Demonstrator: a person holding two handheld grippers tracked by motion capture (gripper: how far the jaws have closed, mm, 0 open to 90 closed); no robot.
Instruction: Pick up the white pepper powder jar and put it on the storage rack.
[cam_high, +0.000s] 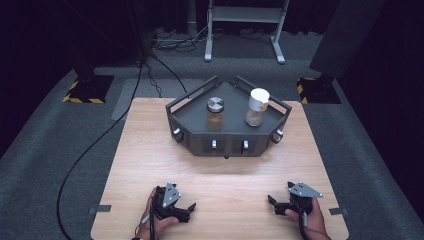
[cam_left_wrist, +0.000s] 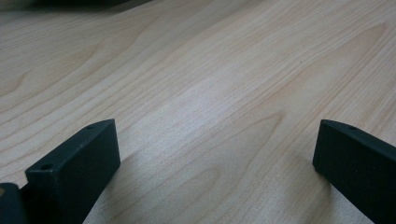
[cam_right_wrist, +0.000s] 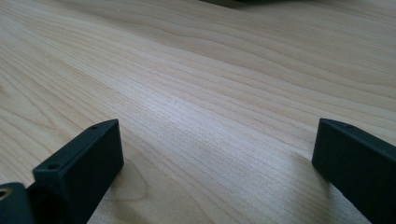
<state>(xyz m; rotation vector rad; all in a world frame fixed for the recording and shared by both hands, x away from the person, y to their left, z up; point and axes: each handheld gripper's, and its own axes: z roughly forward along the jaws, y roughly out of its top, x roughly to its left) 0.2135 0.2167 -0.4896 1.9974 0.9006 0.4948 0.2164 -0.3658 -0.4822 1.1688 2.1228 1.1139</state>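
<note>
- Left gripper (cam_high: 189, 206) and right gripper (cam_high: 271, 200): jaws spread wide, nothing held, resting low at the table's (cam_high: 150, 150) near edge.
- Two jars, metal-lidded jar (cam_high: 215, 114) and white-capped jar (cam_high: 257, 107), stand upright, apart, on the dark tray (cam_high: 190, 142), well beyond both grippers.
- Judged step: start; next, a forward reach.

No writing to read anywhere here. The two jars (cam_high: 215, 114) (cam_high: 257, 107) on the dark tray (cam_high: 230, 137) show no legible labels, and the yellow-and-black hazard stripes on the stand bases (cam_high: 88, 90) carry no words.
</note>
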